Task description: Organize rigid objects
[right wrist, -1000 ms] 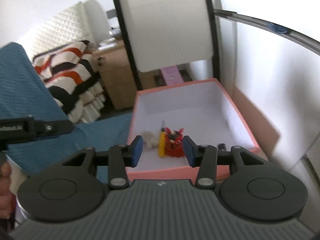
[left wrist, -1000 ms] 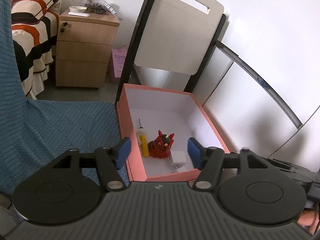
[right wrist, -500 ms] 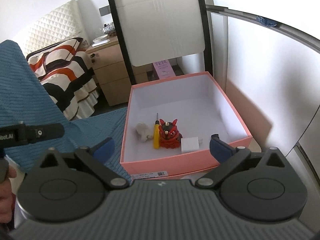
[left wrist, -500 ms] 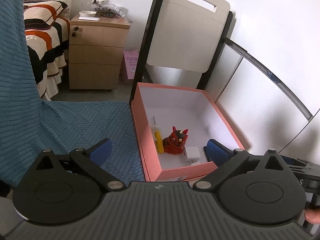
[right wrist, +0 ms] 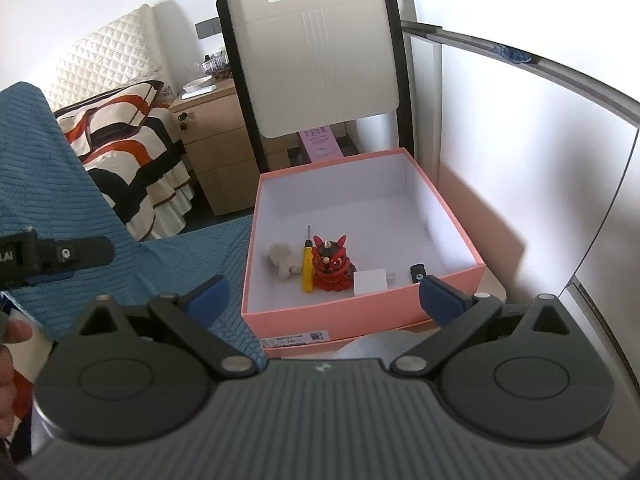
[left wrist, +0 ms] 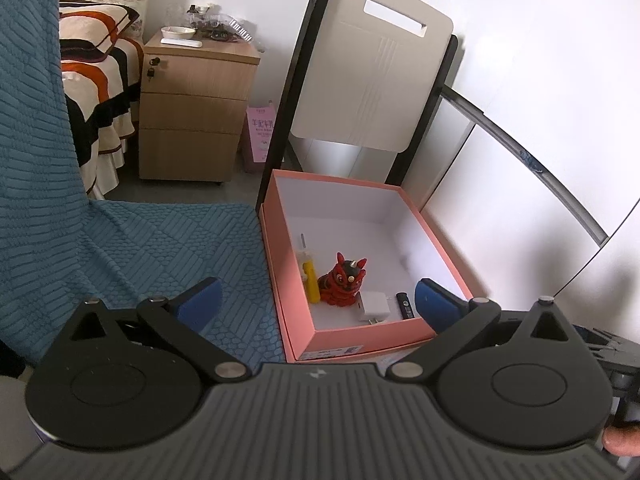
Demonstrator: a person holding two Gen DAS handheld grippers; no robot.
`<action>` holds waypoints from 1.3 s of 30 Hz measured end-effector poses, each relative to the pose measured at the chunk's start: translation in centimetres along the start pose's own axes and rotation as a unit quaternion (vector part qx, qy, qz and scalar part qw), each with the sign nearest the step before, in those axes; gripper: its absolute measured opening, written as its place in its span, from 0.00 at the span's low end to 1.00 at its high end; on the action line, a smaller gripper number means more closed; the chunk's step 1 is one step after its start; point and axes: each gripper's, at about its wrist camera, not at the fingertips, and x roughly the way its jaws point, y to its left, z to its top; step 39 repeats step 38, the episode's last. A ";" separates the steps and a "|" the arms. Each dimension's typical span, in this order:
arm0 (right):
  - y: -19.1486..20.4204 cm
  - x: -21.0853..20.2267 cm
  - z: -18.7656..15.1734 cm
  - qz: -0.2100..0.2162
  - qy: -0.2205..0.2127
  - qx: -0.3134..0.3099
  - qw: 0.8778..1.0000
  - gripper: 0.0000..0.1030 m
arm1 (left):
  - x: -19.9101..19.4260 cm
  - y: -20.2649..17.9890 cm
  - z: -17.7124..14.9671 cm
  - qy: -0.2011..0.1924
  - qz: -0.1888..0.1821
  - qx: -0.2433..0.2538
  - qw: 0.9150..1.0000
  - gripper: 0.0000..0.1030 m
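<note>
A pink box with a white inside stands ahead in both wrist views. In it lie a red horned figurine, a yellow-handled screwdriver, a white charger block and a small black stick. A pale lumpy toy shows only in the right wrist view. My left gripper and my right gripper hover in front of the box, both open wide, nothing between the blue pads.
The box sits on a blue textured cloth next to a white wall panel. A folded white chair leans behind it. A wooden drawer cabinet and a striped bed stand at the back left. A hand appears lower left.
Both grippers went from partly closed to wide open and drew back from the box. The black stick now shows in the box.
</note>
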 end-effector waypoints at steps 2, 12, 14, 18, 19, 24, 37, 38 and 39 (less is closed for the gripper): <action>0.1 -0.3 0.0 0.003 -0.001 -0.001 1.000 1.00 | -0.3 -0.1 0.0 -0.001 0.002 -0.004 1.000 1.00; -0.2 -2.2 -0.3 0.003 -0.010 -0.011 1.000 1.00 | -2.7 -1.5 -0.3 -0.011 0.010 0.011 1.000 1.00; -0.2 -2.6 -0.4 0.004 -0.014 -0.010 1.000 1.00 | -2.9 -1.8 -0.5 -0.008 0.013 0.012 1.000 1.00; -0.2 -2.9 -0.2 0.002 -0.019 -0.015 1.000 1.00 | -3.4 -2.1 -0.7 -0.010 0.012 0.013 1.000 1.00; -0.3 -3.0 -0.2 0.002 -0.020 -0.012 1.000 1.00 | -3.4 -2.1 -0.6 -0.010 0.013 0.012 1.000 1.00; -0.3 -3.3 0.0 0.004 -0.025 -0.015 1.000 1.00 | -3.6 -2.2 -0.6 -0.010 0.013 0.009 1.000 1.00; -0.3 -3.5 0.0 0.004 -0.024 -0.014 1.000 1.00 | -3.8 -2.4 -0.3 -0.010 0.013 0.013 1.000 1.00; -0.3 -3.5 0.0 0.004 -0.023 -0.014 1.000 1.00 | -3.8 -2.4 -0.3 -0.010 0.012 0.014 1.000 1.00; -0.3 -3.5 0.0 0.004 -0.023 -0.014 1.000 1.00 | -3.8 -2.4 -0.3 -0.010 0.012 0.014 1.000 1.00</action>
